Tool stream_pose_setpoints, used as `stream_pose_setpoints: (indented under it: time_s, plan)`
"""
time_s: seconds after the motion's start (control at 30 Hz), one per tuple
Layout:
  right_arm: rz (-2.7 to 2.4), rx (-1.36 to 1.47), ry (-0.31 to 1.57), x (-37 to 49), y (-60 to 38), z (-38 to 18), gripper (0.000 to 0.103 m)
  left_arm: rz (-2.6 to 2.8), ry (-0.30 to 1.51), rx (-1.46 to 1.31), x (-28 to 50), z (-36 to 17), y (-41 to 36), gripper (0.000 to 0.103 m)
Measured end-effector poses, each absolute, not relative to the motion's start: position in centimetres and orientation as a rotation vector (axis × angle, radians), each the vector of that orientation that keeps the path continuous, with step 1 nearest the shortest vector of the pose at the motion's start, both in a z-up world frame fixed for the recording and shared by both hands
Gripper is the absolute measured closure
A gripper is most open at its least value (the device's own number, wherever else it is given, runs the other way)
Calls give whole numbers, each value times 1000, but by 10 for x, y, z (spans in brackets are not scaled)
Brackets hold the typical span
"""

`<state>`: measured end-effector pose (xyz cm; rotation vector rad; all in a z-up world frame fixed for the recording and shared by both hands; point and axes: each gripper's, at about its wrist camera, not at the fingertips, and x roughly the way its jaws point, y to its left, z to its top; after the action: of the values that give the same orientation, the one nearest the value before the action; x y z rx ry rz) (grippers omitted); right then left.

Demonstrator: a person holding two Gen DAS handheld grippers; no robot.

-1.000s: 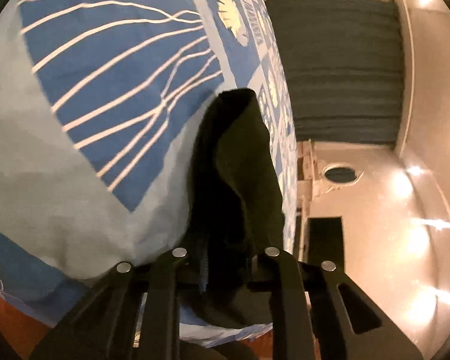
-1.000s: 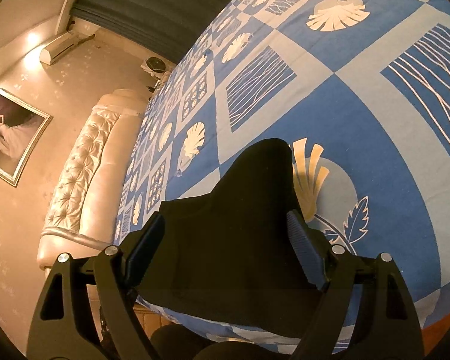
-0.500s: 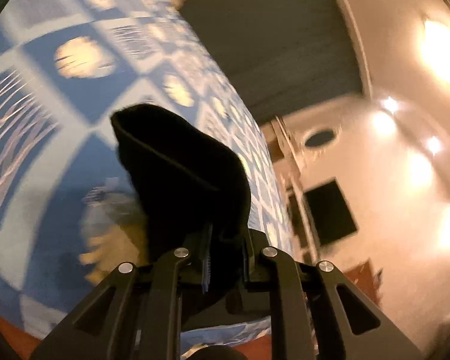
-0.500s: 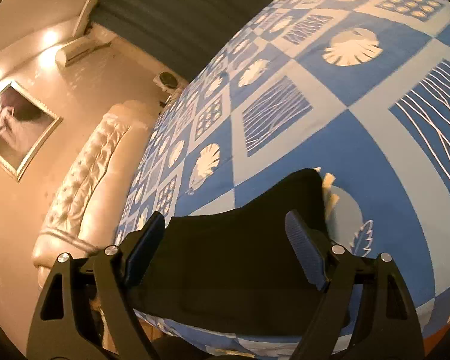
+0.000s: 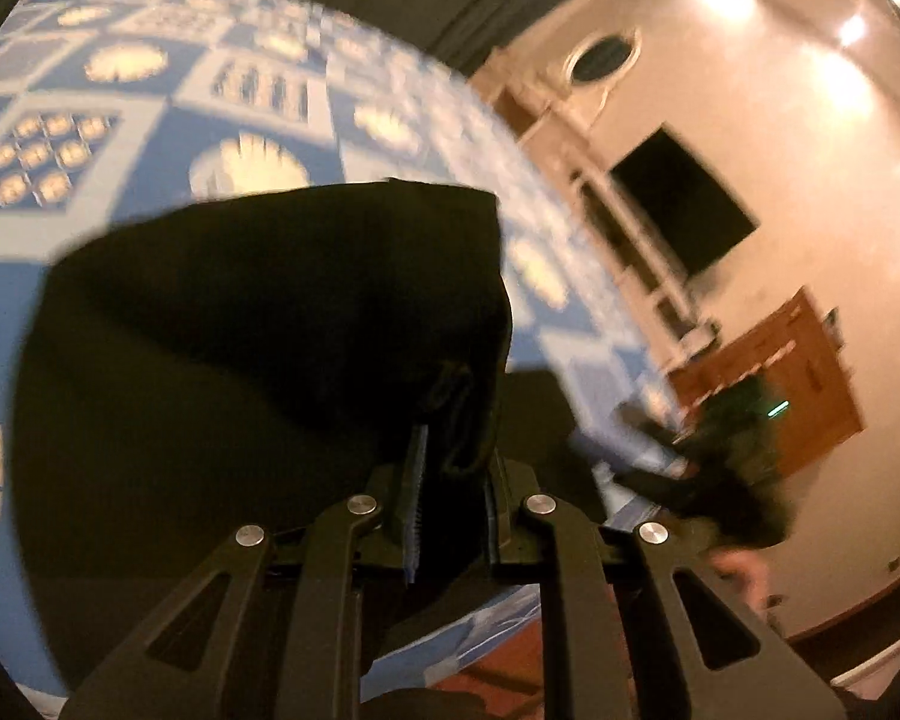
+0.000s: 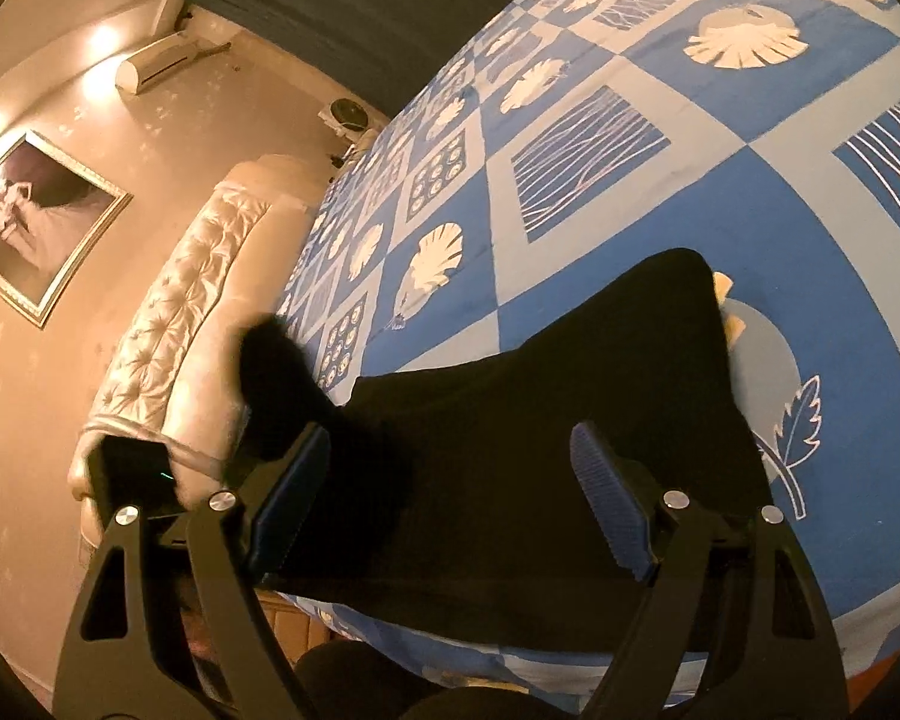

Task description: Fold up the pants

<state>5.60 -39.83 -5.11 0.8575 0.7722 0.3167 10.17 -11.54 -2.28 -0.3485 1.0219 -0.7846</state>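
Black pants point(image 6: 540, 420) lie on the near edge of a blue patterned bedspread point(image 6: 690, 192). My left gripper point(image 5: 450, 474) is shut on a bunched edge of the pants point(image 5: 270, 330), and the cloth drapes forward from its pads over the bed. In the right wrist view this lifted fold point(image 6: 276, 372) rises at the left, next to the left gripper's body point(image 6: 138, 471). My right gripper point(image 6: 450, 456) is open, its blue pads wide apart just above the flat part of the pants. It shows blurred at the right of the left wrist view point(image 5: 720, 450).
The bedspread's edge point(image 6: 510, 654) hangs over the near side of the bed. A padded cream headboard point(image 6: 198, 300) stands at the left. A dark screen point(image 5: 684, 204) and a wooden door point(image 5: 792, 378) are on the far wall, with dark curtains point(image 6: 390, 12) behind the bed.
My left gripper has swung across the bed with the pants fold held in it, rolling as it went, and has come close to the right gripper. The right gripper stayed open and shifted only slightly.
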Motion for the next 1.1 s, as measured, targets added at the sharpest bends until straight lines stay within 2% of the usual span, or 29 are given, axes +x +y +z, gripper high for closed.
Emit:
stream_pose_setpoints:
  time_s: [0.03, 0.13, 0.2, 0.33, 0.37, 0.4, 0.53, 0.73, 0.83, 0.97, 1.0, 1.03, 1.07, 1.1]
  plan:
    - [317, 873, 775, 57, -400, -53, 21, -771, 1054, -330, 102, -38, -125, 86]
    - [315, 913, 788, 58, -405, -61, 21, -752, 1069, -280, 97, -54, -143, 76]
    - [312, 916, 791, 59, -406, -63, 21, -775, 1054, -270, 94, -50, -151, 59]
    - [321, 918, 804, 60, -405, -63, 20, -849, 1017, -286, 77, -18, -146, 39]
    - [325, 916, 808, 60, -404, -63, 20, -839, 985, -278, 71, -6, -139, 27]
    - [335, 914, 809, 60, -402, -62, 20, -822, 947, -272, 63, 4, -129, 23]
    - [399, 905, 836, 66, -387, -60, 19, -604, 835, -263, 51, 20, -56, 17]
    - [402, 789, 969, 95, -347, -75, 18, -315, 895, -513, 66, -27, 51, 17]
    - [404, 733, 995, 106, -328, -80, 18, -270, 991, -660, 77, -48, 66, 17]
    - [478, 761, 1031, 114, -308, -86, 19, -266, 1024, -647, 80, -57, 61, 17]
    - [474, 747, 1038, 116, -303, -86, 23, -278, 1039, -643, 81, -59, 58, 17]
    - [473, 735, 1050, 118, -300, -87, 42, -284, 1045, -639, 81, -59, 56, 17]
    - [483, 744, 1071, 120, -298, -91, 67, -289, 1054, -627, 81, -58, 51, 17]
    - [483, 747, 1085, 120, -296, -93, 76, -291, 1059, -620, 82, -58, 47, 17]
